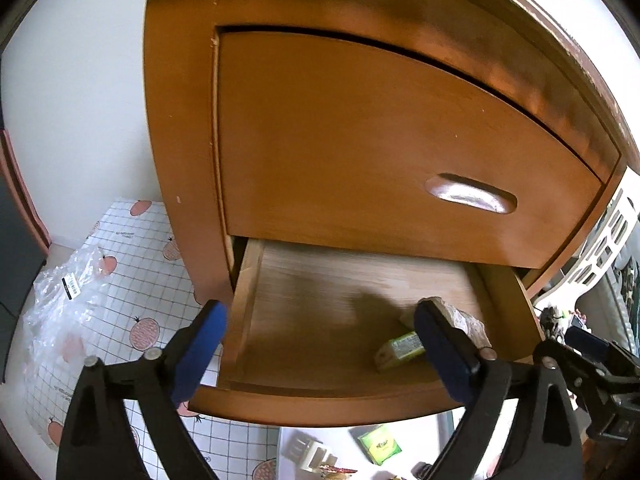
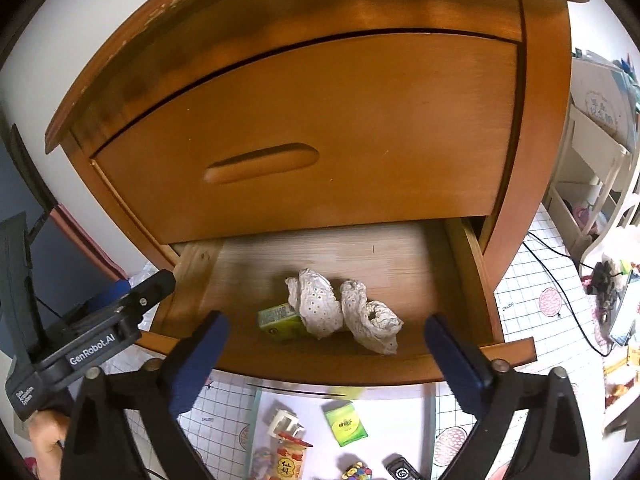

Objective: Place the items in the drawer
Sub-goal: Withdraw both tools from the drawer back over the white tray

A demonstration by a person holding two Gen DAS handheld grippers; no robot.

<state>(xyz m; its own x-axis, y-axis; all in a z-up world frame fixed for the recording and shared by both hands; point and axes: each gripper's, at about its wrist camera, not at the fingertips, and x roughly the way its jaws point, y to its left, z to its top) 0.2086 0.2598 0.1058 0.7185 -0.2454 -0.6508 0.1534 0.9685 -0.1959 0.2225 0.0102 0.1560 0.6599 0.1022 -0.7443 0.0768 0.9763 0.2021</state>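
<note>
The wooden cabinet's lower drawer (image 2: 304, 368) (image 1: 320, 404) is pulled out. Inside it lie a crumpled white lace cloth (image 2: 344, 312) (image 1: 464, 320) and a small green box (image 2: 280, 322) (image 1: 400, 350), touching each other. My right gripper (image 2: 326, 354) is open just in front of the drawer's front edge, with nothing between its blue pads. My left gripper (image 1: 320, 344) is open too, over the drawer's left half, and holds nothing. On the floor mat below lie a green packet (image 2: 346, 422) (image 1: 380, 444), a white plug (image 2: 286, 422) (image 1: 314, 454), a snack packet (image 2: 288, 460) and other small items.
The upper drawer (image 2: 312, 132) is shut, with a recessed handle (image 2: 262, 162). A crumpled clear plastic bag (image 1: 64, 312) lies on the checked mat (image 1: 132, 264) at the left. White furniture (image 2: 588, 152) and black cables (image 2: 560, 276) are at the right.
</note>
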